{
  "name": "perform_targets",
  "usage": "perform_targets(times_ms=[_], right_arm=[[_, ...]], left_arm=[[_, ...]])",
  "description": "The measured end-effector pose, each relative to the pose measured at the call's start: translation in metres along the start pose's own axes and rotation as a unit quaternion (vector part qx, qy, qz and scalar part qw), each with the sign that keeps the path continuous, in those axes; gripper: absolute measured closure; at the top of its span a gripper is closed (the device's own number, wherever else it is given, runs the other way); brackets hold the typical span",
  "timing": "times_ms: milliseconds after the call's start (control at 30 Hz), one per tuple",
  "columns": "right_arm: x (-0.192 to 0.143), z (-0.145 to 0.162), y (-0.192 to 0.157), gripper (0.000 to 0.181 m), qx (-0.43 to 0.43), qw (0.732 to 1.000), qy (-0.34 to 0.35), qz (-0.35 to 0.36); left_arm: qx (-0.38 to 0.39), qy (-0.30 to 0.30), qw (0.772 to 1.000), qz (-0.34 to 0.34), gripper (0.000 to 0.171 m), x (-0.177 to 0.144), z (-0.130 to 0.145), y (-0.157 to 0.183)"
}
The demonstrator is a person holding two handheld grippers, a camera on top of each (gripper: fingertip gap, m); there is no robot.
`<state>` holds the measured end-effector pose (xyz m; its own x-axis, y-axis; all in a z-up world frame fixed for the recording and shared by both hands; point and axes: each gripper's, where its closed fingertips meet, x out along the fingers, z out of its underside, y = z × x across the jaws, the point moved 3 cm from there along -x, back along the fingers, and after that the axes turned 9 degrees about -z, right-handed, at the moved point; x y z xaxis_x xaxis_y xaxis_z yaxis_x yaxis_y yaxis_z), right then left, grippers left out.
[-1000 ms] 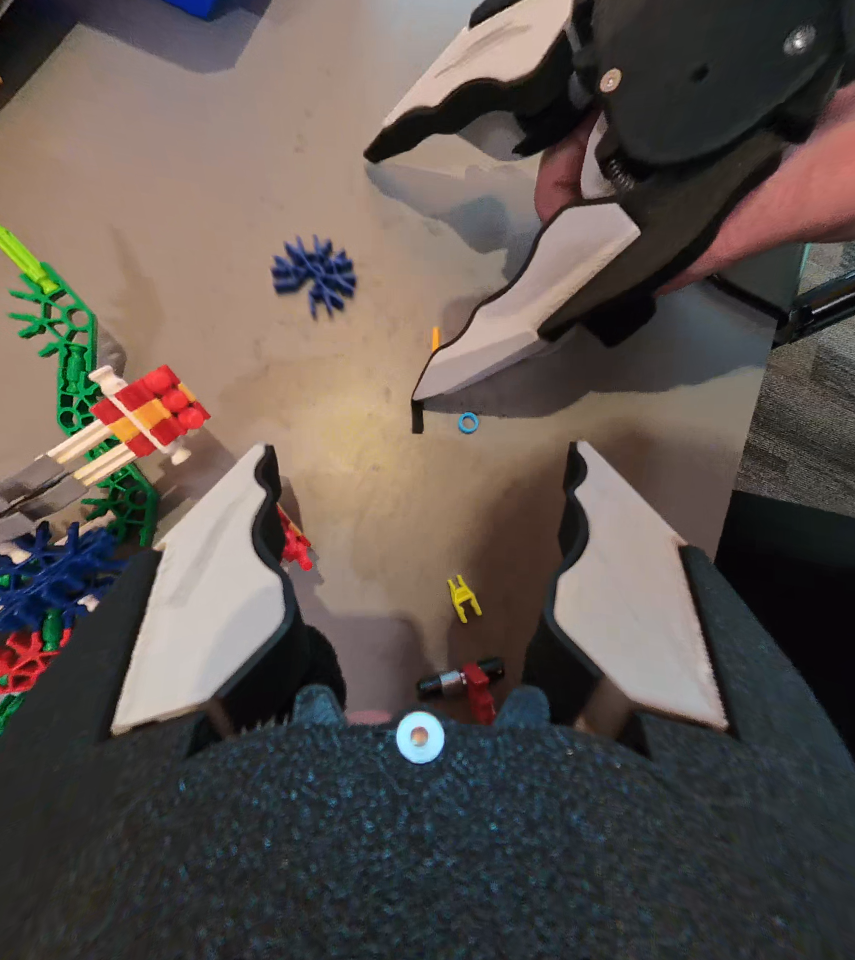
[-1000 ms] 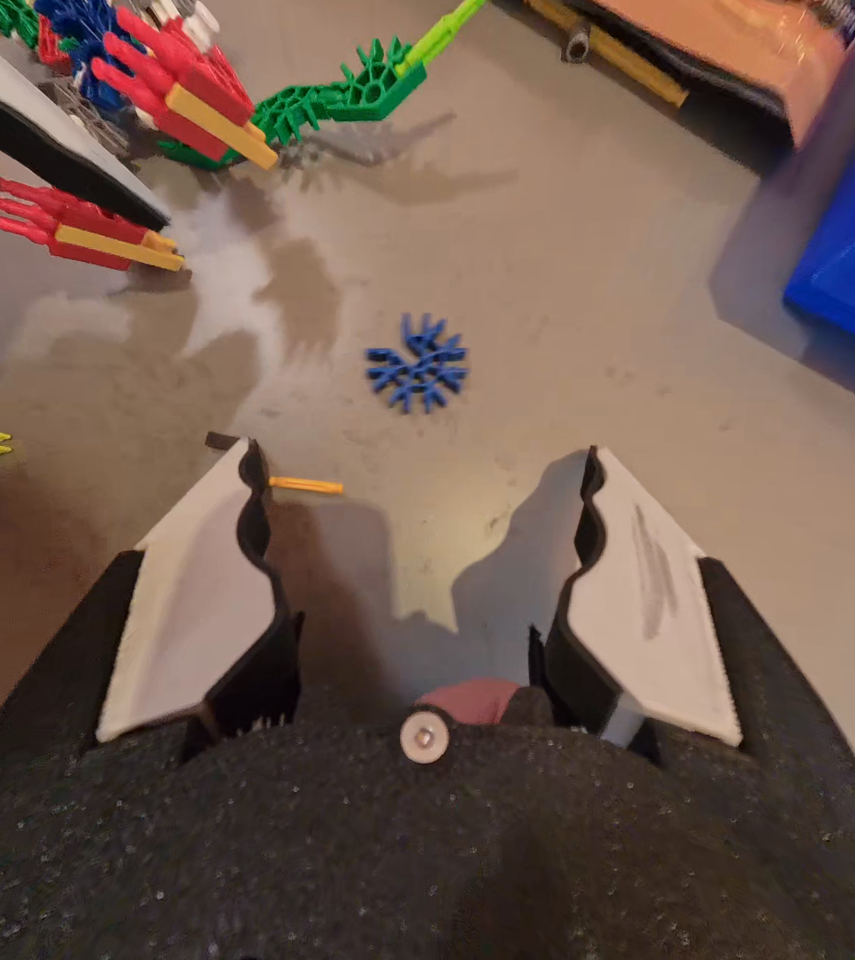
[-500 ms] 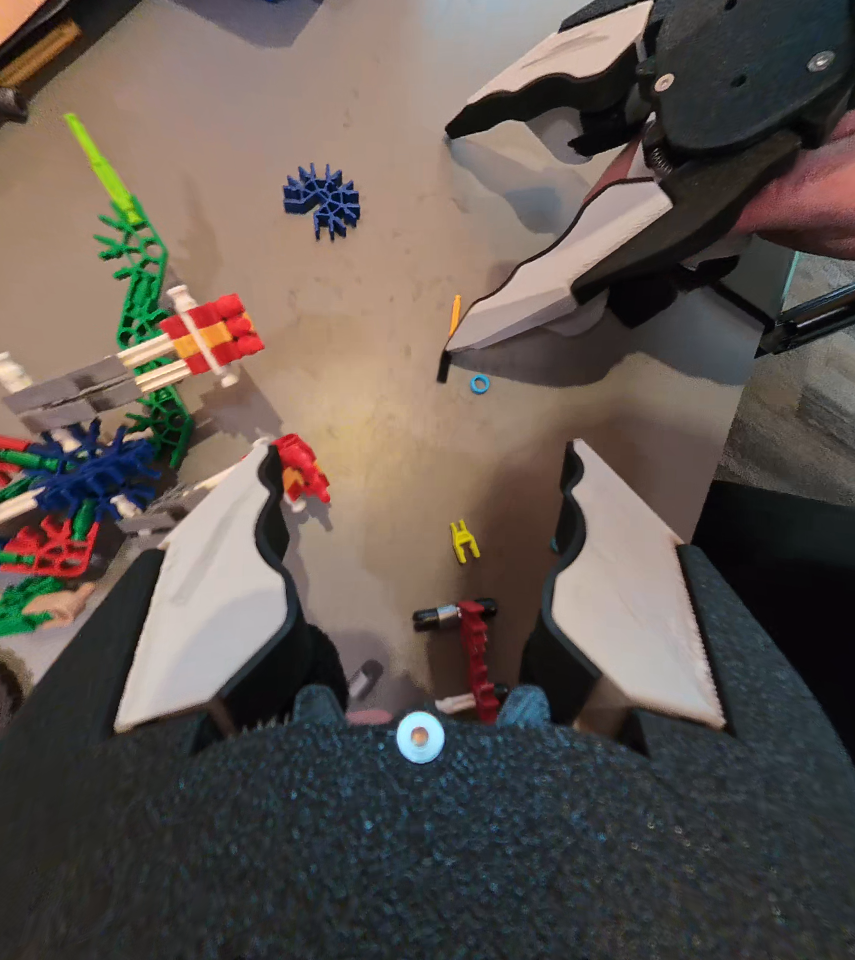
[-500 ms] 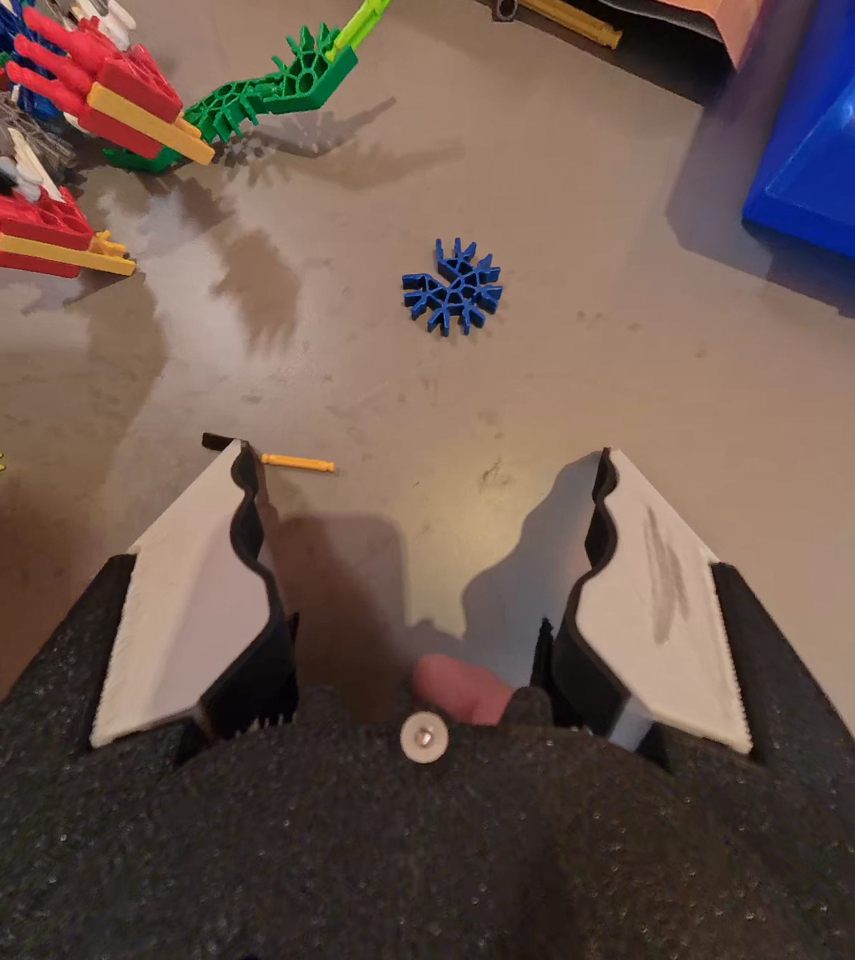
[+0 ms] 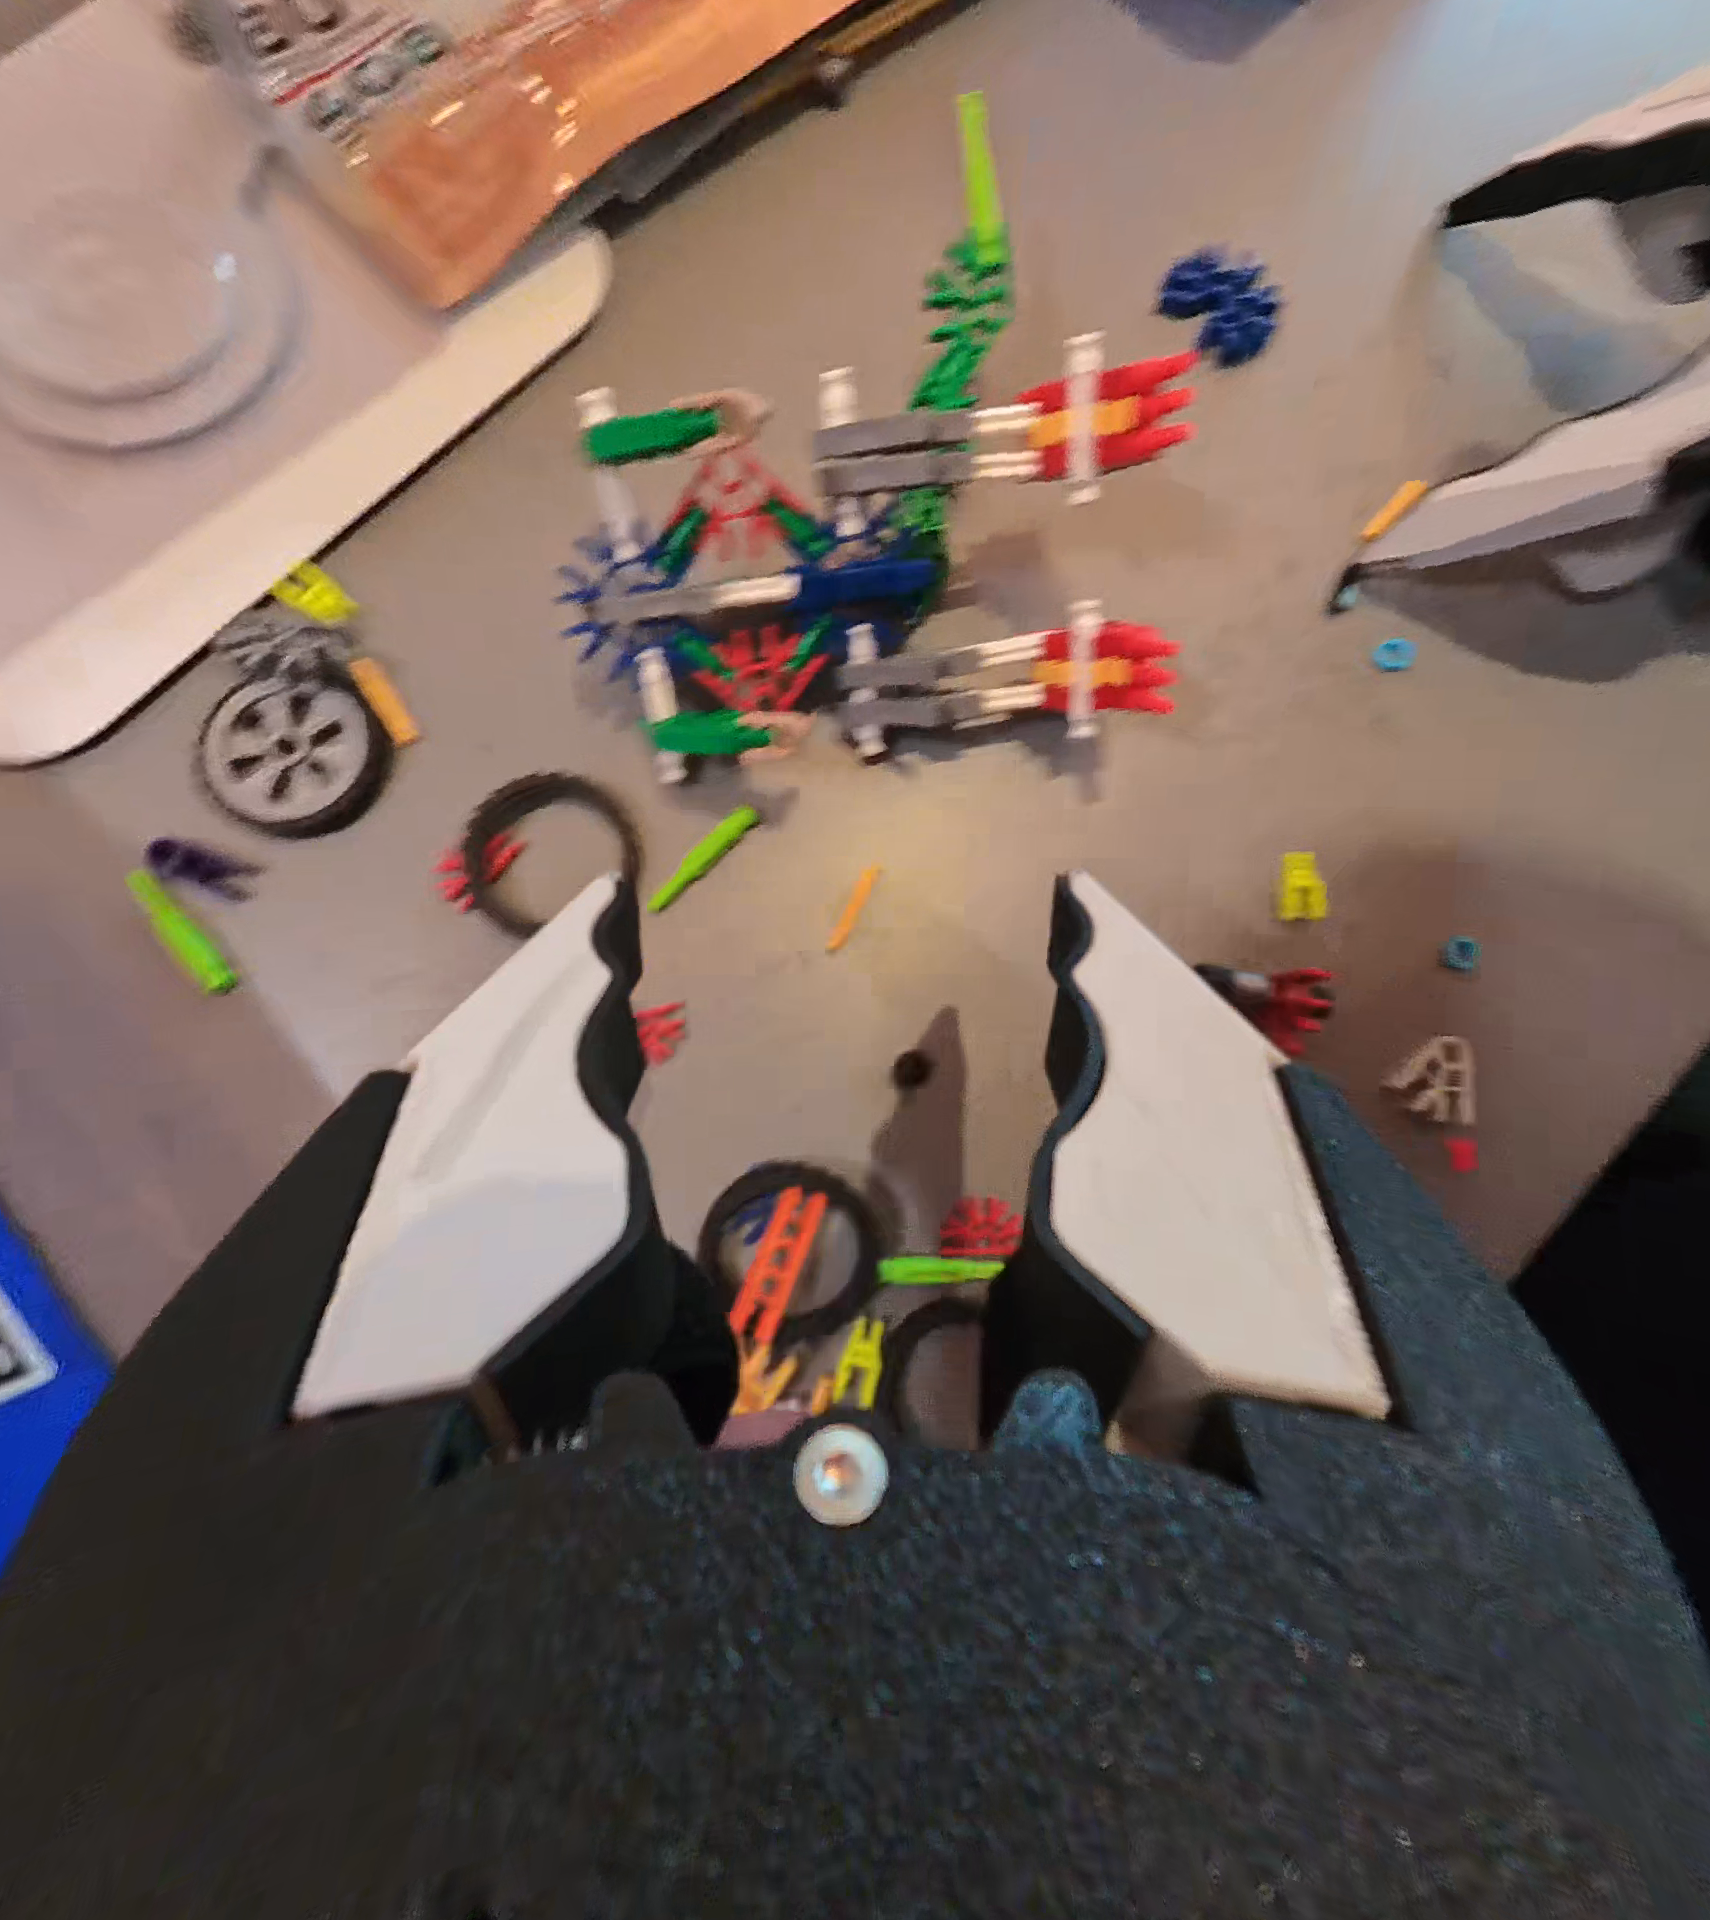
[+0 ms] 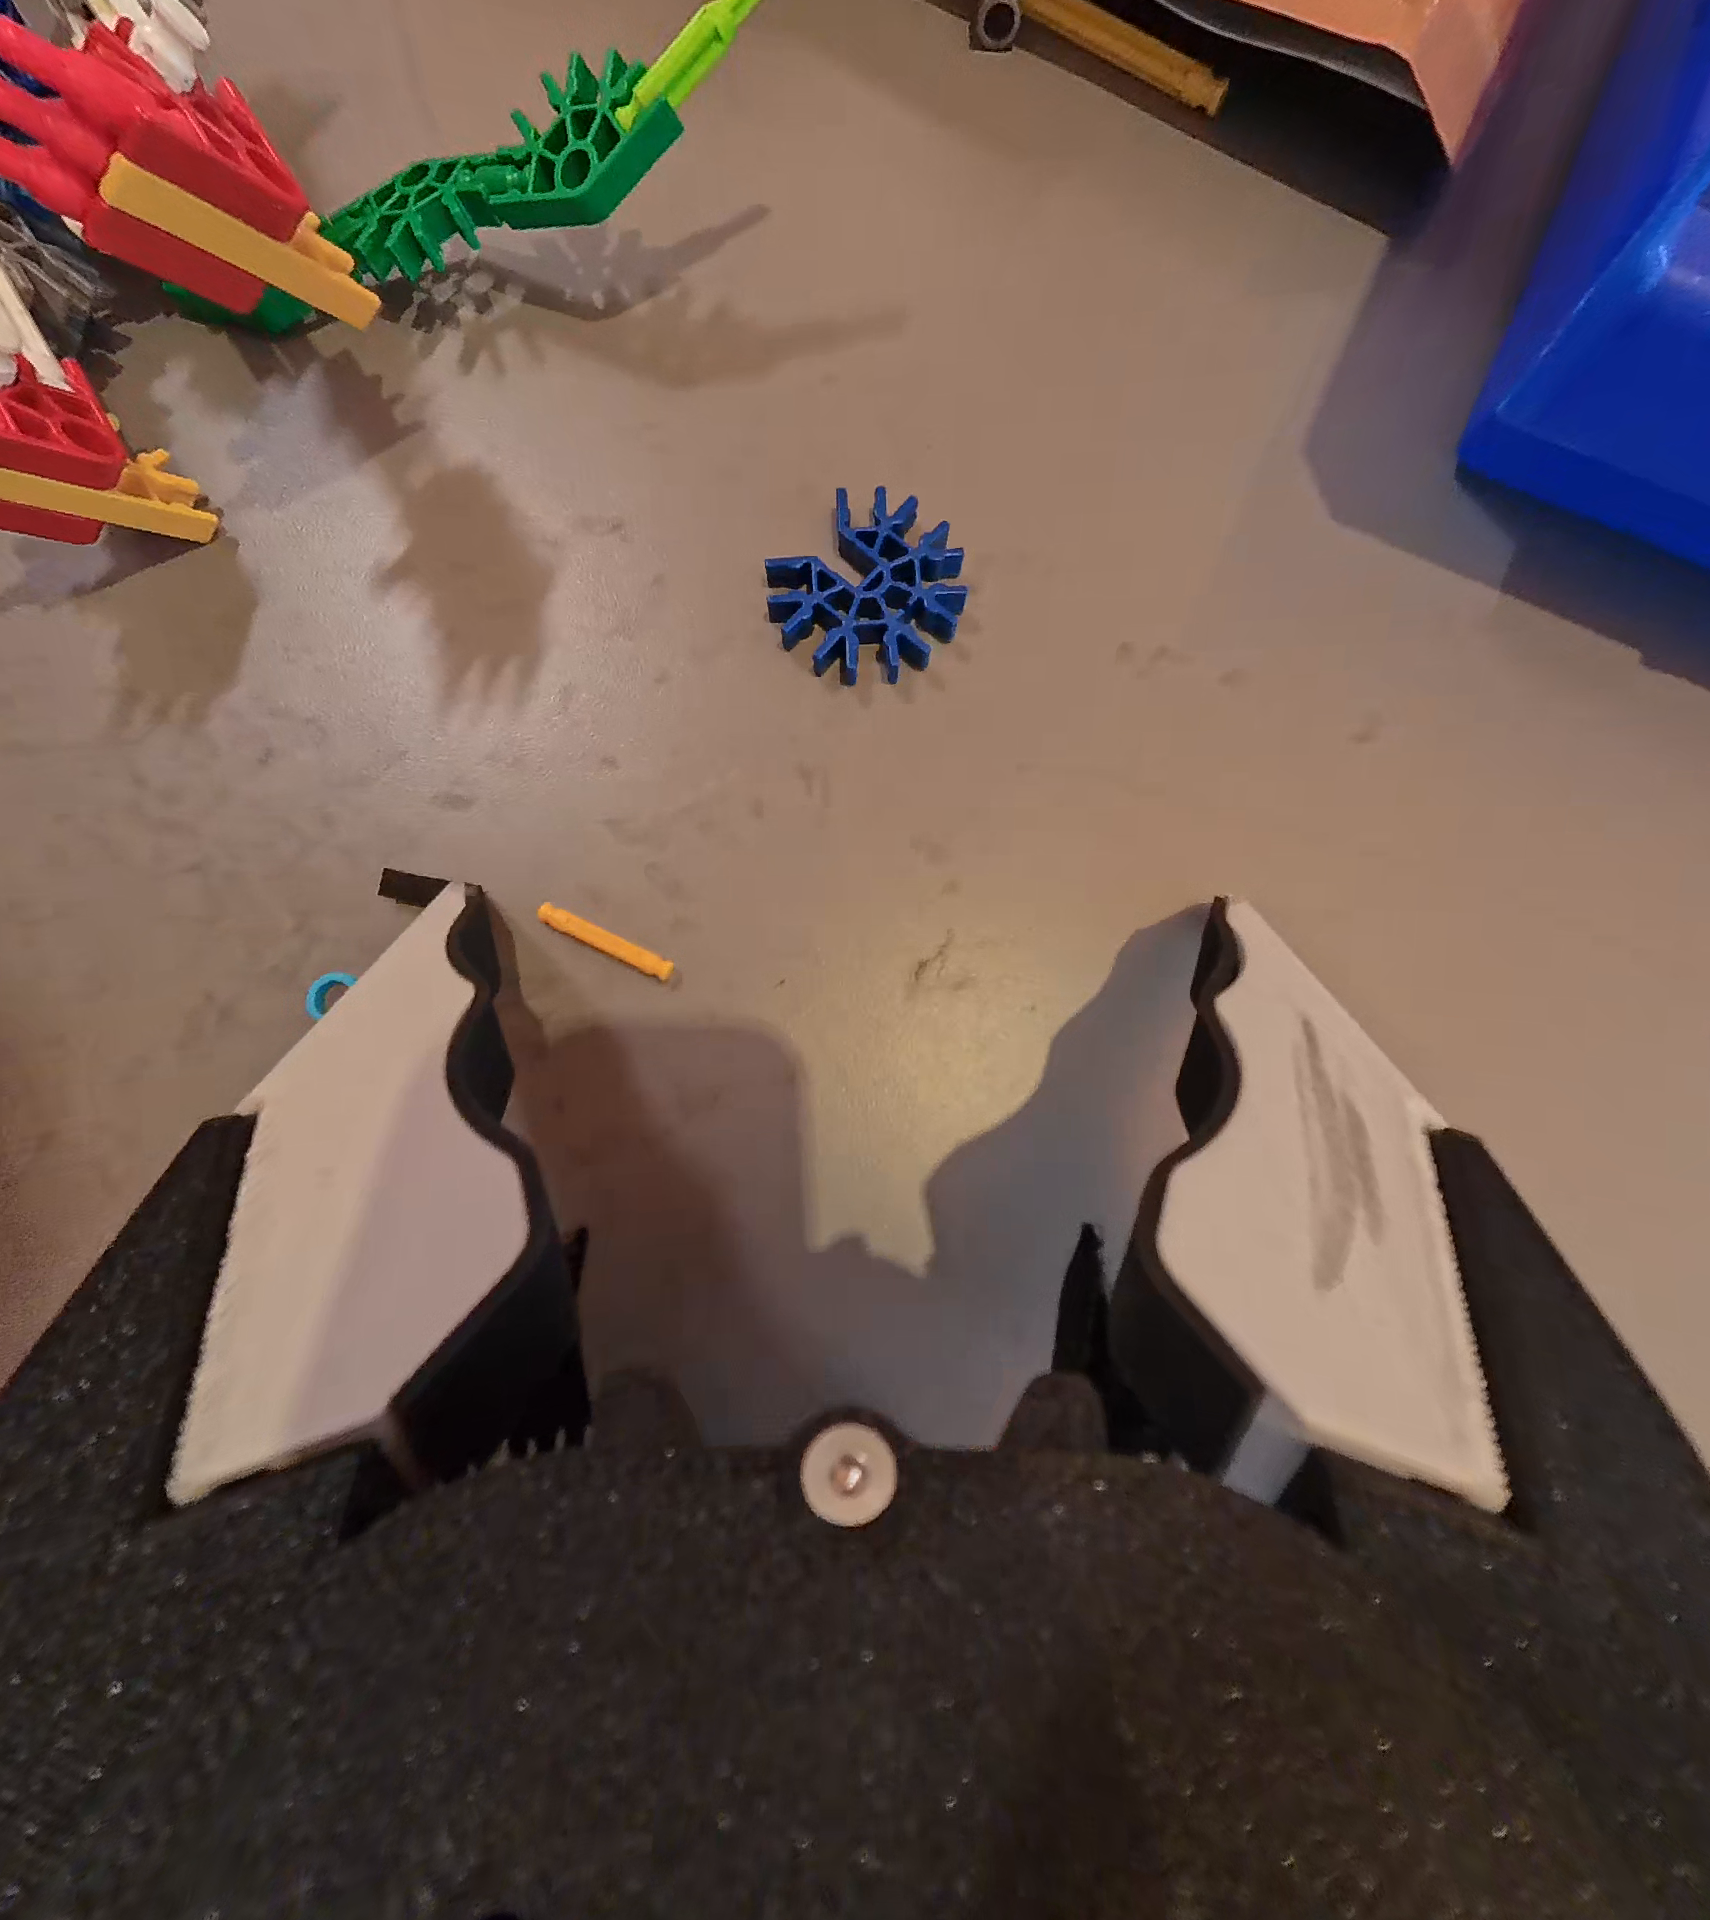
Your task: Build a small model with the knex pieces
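My left gripper point(image 5: 843, 899) is open and empty above a grey table. Ahead of it stands a toy frame of green, red, blue and grey rods and connectors point(image 5: 830, 561). A small orange rod point(image 5: 853, 907) lies just past its fingertips. My right gripper point(image 6: 843, 899) is open and empty, low over the table. A blue snowflake connector point(image 6: 866, 587) lies ahead of it. A short orange rod point(image 6: 605, 942) lies by its left finger. The right gripper also shows in the left wrist view point(image 5: 1391, 384) at the upper right.
A beige moulded tray point(image 5: 238, 540) and an orange sheet point(image 5: 602, 94) lie far left. A grey wheel point(image 5: 295, 743), black tyres point(image 5: 550, 842), green rods point(image 5: 181, 930) and small clips point(image 5: 1300, 885) are scattered about. A blue bin point(image 6: 1682, 343) stands at the right. The table edge point(image 5: 1661, 1122) runs near right. To reach the small orange rod point(image 5: 853, 907) in a straight line is about 7 cm for my left fingers, about 20 cm for my right.
My left gripper has pulled back and swung left, so the toy frame, wheel and tray now show; the view is blurred. The right gripper has come a little closer to the blue connector.
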<state>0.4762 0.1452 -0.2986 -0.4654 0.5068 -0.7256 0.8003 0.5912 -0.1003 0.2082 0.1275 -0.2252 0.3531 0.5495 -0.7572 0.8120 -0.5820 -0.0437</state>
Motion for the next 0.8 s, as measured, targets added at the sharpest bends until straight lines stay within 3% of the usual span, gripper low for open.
perform_targets(times_ms=[133, 233, 333, 400, 600, 800], right_arm=[[0.0, 0.0, 0.0, 0.05, 0.003, 1.0, 0.001, 0.003], [0.0, 0.0, 0.0, 0.049, -0.003, 1.0, -0.017, -0.012], [-0.002, 0.001, 0.0, 0.05, -0.005, 1.0, 0.006, -0.001], [-0.002, 0.002, 0.001, 0.049, -0.002, 1.0, 0.002, 0.003], [-0.001, 0.002, 0.001, 0.048, -0.002, 1.0, -0.003, -0.003], [0.0, 0.001, 0.001, 0.048, -0.001, 1.0, -0.006, -0.003]], left_arm=[[-0.055, -0.02, 0.998, 0.015, 0.087, 0.004, 0.007, -0.024], [-0.066, -0.03, 0.997, -0.041, 0.088, 0.019, 0.016, -0.053], [-0.057, -0.067, 0.995, -0.04, 0.065, 0.035, 0.033, -0.058], [-0.051, -0.085, 0.994, -0.049, 0.061, 0.042, 0.043, -0.059], [-0.053, -0.084, 0.99, -0.102, 0.082, 0.05, 0.048, -0.071], [-0.063, -0.063, 0.989, -0.116, 0.083, 0.049, 0.049, -0.074]])
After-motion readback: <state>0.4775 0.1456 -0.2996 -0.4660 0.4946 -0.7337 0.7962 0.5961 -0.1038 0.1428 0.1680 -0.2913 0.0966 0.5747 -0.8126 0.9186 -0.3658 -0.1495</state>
